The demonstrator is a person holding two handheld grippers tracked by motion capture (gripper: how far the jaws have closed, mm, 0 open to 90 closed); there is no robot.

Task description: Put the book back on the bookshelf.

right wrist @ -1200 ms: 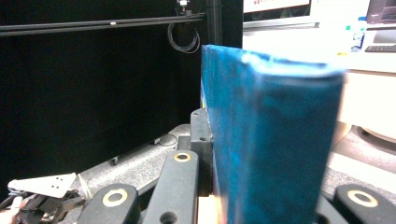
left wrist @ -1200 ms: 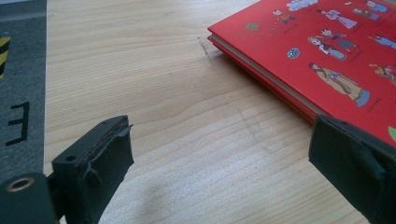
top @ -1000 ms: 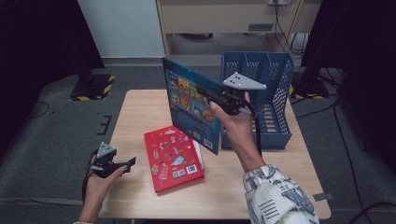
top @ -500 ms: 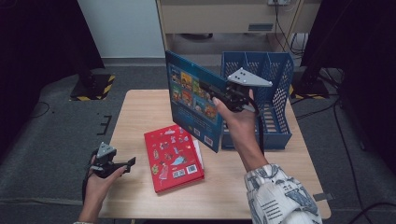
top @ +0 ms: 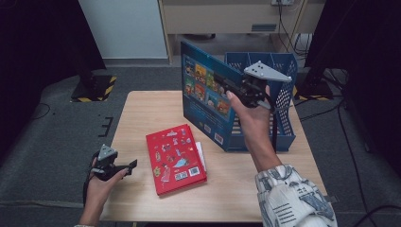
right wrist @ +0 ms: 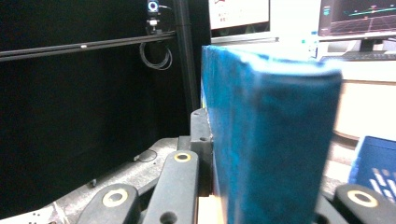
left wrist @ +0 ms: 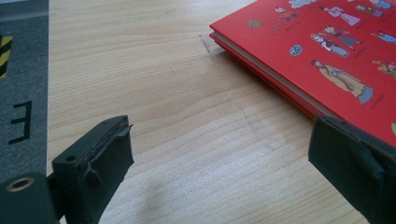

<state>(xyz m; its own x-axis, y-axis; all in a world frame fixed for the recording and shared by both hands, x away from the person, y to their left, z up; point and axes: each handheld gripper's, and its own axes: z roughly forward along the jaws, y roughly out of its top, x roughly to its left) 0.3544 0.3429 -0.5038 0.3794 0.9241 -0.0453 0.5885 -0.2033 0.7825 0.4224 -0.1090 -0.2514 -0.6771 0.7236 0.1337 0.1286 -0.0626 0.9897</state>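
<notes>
My left gripper (top: 124,166) sits nearest me at the near left corner of the pale wooden table (top: 146,111), low over the wood, its black jaws spread wide with nothing between them. In the left gripper view those jaws frame bare wood grain, and the corner of the flat red hardcover picture book (left wrist: 327,60) runs in just behind the right-hand jaw; I cannot tell whether it touches. From above, that red book (top: 175,158) lies flat on the table just to the right of this gripper, with a white sheet edge peeking from under its far side.

Farther out, my right gripper (top: 226,85) is raised above the table, clamped on the large blue picture book (top: 205,101), which I hold upright and tilted, cover facing left. In the right gripper view the blue book's edge (right wrist: 266,140) stands pinched between the jaws. Just beyond and to the right of that gripper stands the blue plastic slatted crate (top: 283,97) at the table's far right.
</notes>
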